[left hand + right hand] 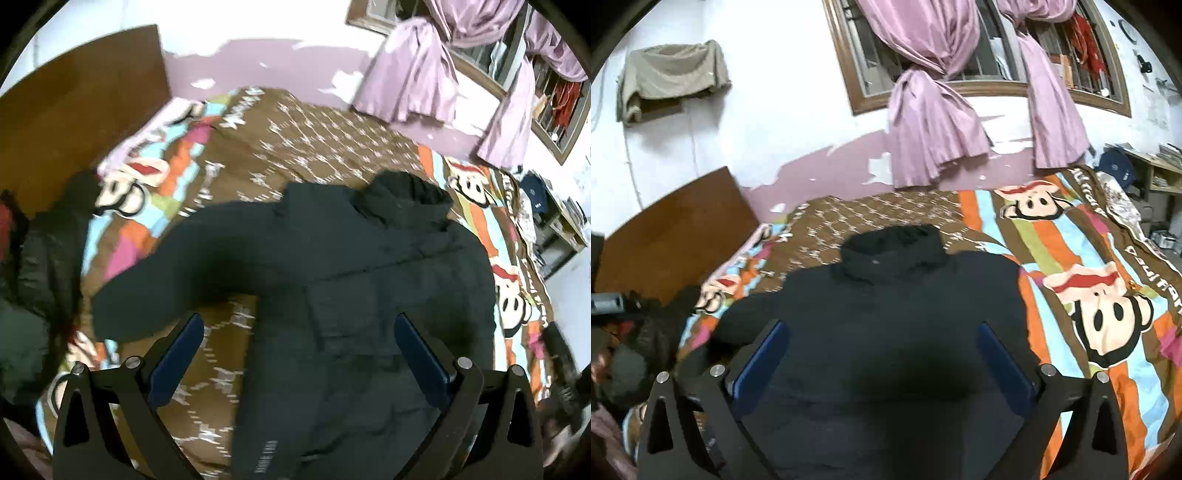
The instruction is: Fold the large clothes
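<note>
Black hooded padded jacket (369, 266) lay spread on the bed, over a brown patterned blanket (314, 136) with cartoon-monkey striped borders. Hood (892, 245) pointed toward the far wall under the window with tied purple curtains (931, 122). One sleeve (155, 273) stretched out flat toward the wooden headboard (74, 110); opposite sleeve not made out, possibly already tucked over the body, could not tell. Hem end nearest the cameras, partly hidden below the frame edge.

Left tongs (297, 350) stood wide, nothing between the blue pads, held clear above the lower body of the jacket and angled down at it. Right tongs (882, 354) likewise wide and empty, above the middle of the jacket, looking more levelly across the bed. No fabric touching either pair.

Judged step: between grasps, garment laid out, both tongs free, fold of the outstretched sleeve not yet made.

Next move, as judged: left tongs down to the cuff end of the outstretched sleeve, pinch through the full padded thickness, carry across the chest. Right tongs probably needed to pin the body or take the shoulder so the jacket does not drag on the blanket. Padding thick and springy; shallow pinch likely to slip, fold likely to spring back.

Separate dark garment heap (48, 236) at the bed edge by the headboard, well apart from the jacket.
</note>
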Tool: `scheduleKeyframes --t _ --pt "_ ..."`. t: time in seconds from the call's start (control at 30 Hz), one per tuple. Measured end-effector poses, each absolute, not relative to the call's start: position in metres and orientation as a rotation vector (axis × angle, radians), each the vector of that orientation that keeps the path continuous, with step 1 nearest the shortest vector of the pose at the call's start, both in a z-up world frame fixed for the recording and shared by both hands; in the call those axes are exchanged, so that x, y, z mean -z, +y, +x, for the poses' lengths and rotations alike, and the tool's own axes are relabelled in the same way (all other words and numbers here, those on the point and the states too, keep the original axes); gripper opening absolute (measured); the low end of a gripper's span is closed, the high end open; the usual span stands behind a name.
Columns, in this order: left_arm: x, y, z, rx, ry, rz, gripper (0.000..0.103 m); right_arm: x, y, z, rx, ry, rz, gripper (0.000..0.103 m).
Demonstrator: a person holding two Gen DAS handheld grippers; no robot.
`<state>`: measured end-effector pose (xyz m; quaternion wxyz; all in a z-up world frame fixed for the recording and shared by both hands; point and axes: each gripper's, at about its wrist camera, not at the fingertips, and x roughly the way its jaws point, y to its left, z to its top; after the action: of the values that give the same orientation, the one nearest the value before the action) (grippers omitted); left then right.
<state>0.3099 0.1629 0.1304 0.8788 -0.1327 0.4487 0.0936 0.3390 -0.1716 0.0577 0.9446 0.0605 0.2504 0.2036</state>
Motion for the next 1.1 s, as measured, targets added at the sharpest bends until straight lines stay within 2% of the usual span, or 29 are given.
scheduleKeyframes --t 0.13,0.27,0.67,0.93,1.1 --pt "-0.114 0.211 0.273 -0.258 0.872 -0.337 0.101 -0.061 -0.148 0.336 -0.457 0.501 0.068 0.103" --pt "-0.082 0.266 0.251 -0.301 0.862 -0.452 0.101 -0.039 -0.112 0.350 -0.481 0.535 0.020 0.103" --pt "0.066 0.405 0.202 -0.457 0.849 -0.919 0.101 0.050 0.011 0.405 -0.600 0.678 -0.117 0.103" --pt "0.124 0.448 0.195 -0.529 0.777 -1.168 0.100 0.093 0.086 0.452 -0.581 0.721 -0.158 0.103" --pt "0.131 0.464 0.199 -0.491 0.787 -1.174 0.100 0.132 0.131 0.474 -0.593 0.785 -0.233 0.103"
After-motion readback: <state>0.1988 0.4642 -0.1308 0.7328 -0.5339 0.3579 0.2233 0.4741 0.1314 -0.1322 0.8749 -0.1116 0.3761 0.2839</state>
